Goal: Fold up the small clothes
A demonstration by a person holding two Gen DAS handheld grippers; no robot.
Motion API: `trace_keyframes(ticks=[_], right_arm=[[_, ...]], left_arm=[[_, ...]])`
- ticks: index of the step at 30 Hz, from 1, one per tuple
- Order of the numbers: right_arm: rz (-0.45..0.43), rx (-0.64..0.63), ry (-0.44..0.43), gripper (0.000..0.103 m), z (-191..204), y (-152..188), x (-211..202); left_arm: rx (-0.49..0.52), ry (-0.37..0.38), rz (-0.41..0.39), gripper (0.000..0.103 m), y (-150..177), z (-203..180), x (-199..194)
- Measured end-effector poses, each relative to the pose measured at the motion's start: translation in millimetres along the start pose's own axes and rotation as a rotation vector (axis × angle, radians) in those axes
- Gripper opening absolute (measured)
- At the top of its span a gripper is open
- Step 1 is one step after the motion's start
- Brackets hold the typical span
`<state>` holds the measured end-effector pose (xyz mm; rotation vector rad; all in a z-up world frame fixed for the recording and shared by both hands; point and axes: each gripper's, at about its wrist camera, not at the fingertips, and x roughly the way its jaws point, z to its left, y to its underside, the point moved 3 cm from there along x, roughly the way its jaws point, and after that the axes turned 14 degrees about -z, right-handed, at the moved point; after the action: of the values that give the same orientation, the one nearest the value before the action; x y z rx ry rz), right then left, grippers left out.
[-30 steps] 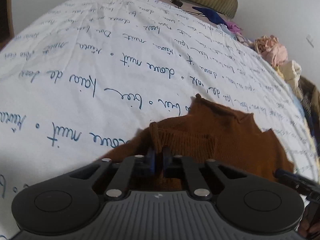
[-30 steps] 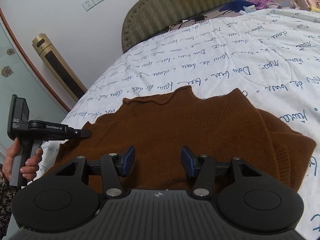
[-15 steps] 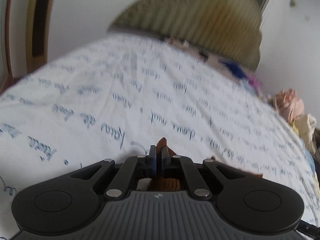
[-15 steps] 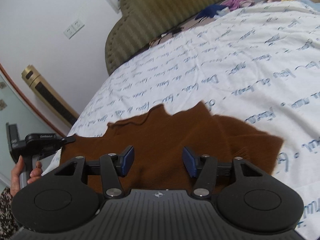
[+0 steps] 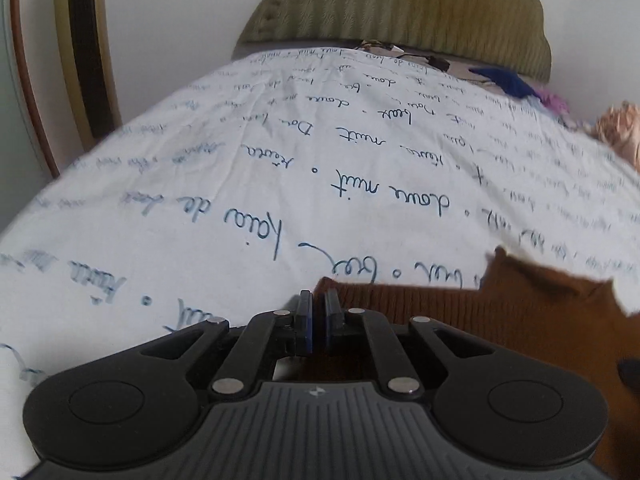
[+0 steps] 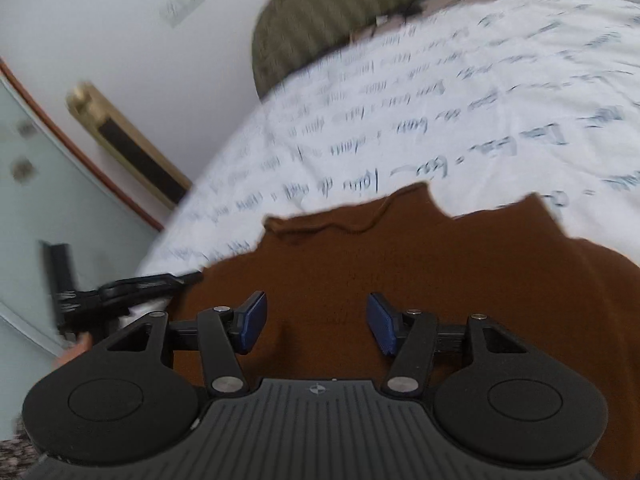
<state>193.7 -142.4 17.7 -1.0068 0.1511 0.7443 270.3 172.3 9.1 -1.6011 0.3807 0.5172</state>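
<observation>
Since the earlier frame, left gripper (image 5: pixel 316 316) has dragged the brown sweater (image 6: pixel 420 280) edge aside.
Left fingers nearly closed, grip unclear; right gripper (image 6: pixel 316 322) wide above it. Soft, limp knit: pinch edges.

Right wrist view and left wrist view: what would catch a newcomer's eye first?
A rust-brown knitted garment spread on a white sheet covered in blue handwriting. The right claw hangs open above the knit. The left claw is nearly closed at the garment's edge, with an olive headboard behind.
</observation>
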Motion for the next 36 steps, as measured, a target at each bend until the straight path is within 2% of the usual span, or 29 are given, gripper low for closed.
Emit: trace_keyframes(ticks=[1,2,4,6,9,11,12,14,16,19,21,22,25,29,30,32,34,36], right_arm=[[0.028,-0.029,0.041,0.041,-1,0,12],[0.031,-0.053,0.089,0.023,-5,-2,22],[0.016,-0.081,0.145,0.009,-12,-12,34],[0.019,-0.006,0.162,0.0,-24,-21,39],[-0.005,-0.036,0.183,0.0,-25,-26,36],[-0.046,-0.052,0.123,0.019,-13,-25,21],[-0.058,-0.063,0.098,0.022,-6,-22,12],[-0.046,-0.087,0.027,0.022,11,-10,-2],[-0.029,-0.14,-0.005,0.022,29,8,-14],[-0.017,-0.197,0.024,0.022,37,30,-31],[-0.023,-0.279,0.126,0.022,27,38,-39],[-0.029,-0.28,0.171,0.021,15,38,-44],[-0.08,-0.148,0.209,0.009,-36,25,-67],[-0.156,0.0,0.282,0.007,-91,6,-100],[-0.172,0.029,0.287,0.008,-98,5,-109],[-0.211,0.052,0.302,0.03,-99,5,-127],[-0.251,0.022,0.279,0.032,-89,8,-145],[-0.257,0.011,0.2,0.032,-71,17,-158]], left_arm=[[0.011,-0.001,0.001,0.007,0,1,-4],[0.012,0.005,0.0,0.007,-1,2,-8],[0.004,0.006,-0.009,0.009,-5,11,-16],[-0.025,0.006,0.001,0.009,-7,22,-25],[-0.061,0.042,-0.024,0.009,-7,28,-50],[-0.045,0.086,-0.043,0.009,-4,20,-66],[-0.032,0.11,-0.049,0.01,-3,13,-71],[0.005,0.165,-0.047,0.015,4,-9,-80],[0.051,0.202,-0.047,0.017,14,-32,-84],[0.121,0.213,-0.02,0.017,35,-56,-80],[0.141,0.191,-0.006,0.016,48,-60,-73],[0.137,0.192,-0.018,0.016,52,-57,-71],[0.1,0.215,-0.04,0.016,55,-46,-72],[0.09,0.201,-0.045,0.016,53,-37,-75],[0.087,0.192,-0.044,0.017,52,-36,-78],[0.104,0.171,-0.059,0.017,49,-36,-88],[0.13,0.155,-0.073,0.017,49,-37,-101],[0.146,0.16,-0.069,0.021,56,-36,-111]])
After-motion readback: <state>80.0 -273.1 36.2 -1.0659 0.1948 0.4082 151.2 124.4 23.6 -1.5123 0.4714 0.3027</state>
